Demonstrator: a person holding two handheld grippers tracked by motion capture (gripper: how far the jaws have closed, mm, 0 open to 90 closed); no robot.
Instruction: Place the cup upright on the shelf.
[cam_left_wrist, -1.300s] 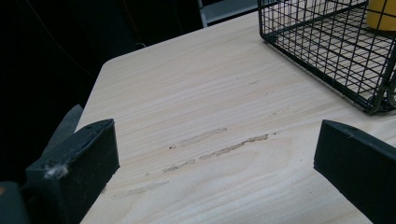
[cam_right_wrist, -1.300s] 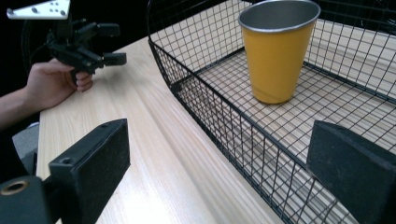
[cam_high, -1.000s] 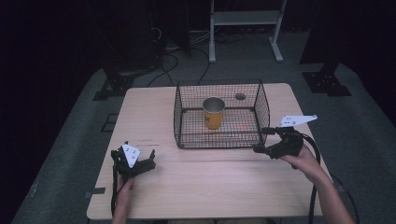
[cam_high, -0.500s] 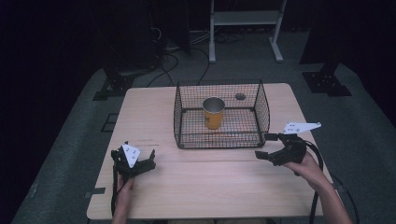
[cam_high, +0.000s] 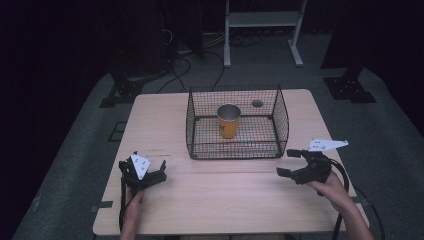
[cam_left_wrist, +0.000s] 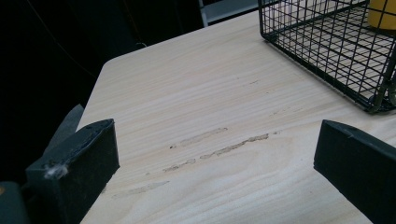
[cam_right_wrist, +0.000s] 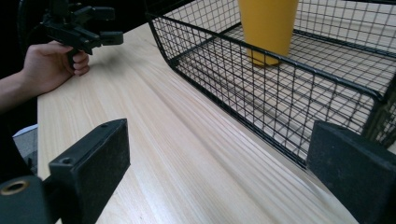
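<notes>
Resting low over the near left part of the pale wooden surface, the left gripper is held in a hand with its jaws spread wide and nothing between them; in the left gripper view they frame bare wood with a few faint scuff marks. Right of it, past the middle of the surface, stands a black wire basket, open at the top, and inside it an orange cup sits upright toward the back left, its metal-looking rim facing up. A small round dark spot lies on the surface just behind the basket. Farther right, the right gripper hovers near the basket's front right corner, apart from it, jaws wide and empty, pointing left across the wood; its own view looks along the basket's front wall to the cup and the other gripper beyond. The room around is dark, with grey floor, cables and a white stand behind. No writing can be read anywhere.
</notes>
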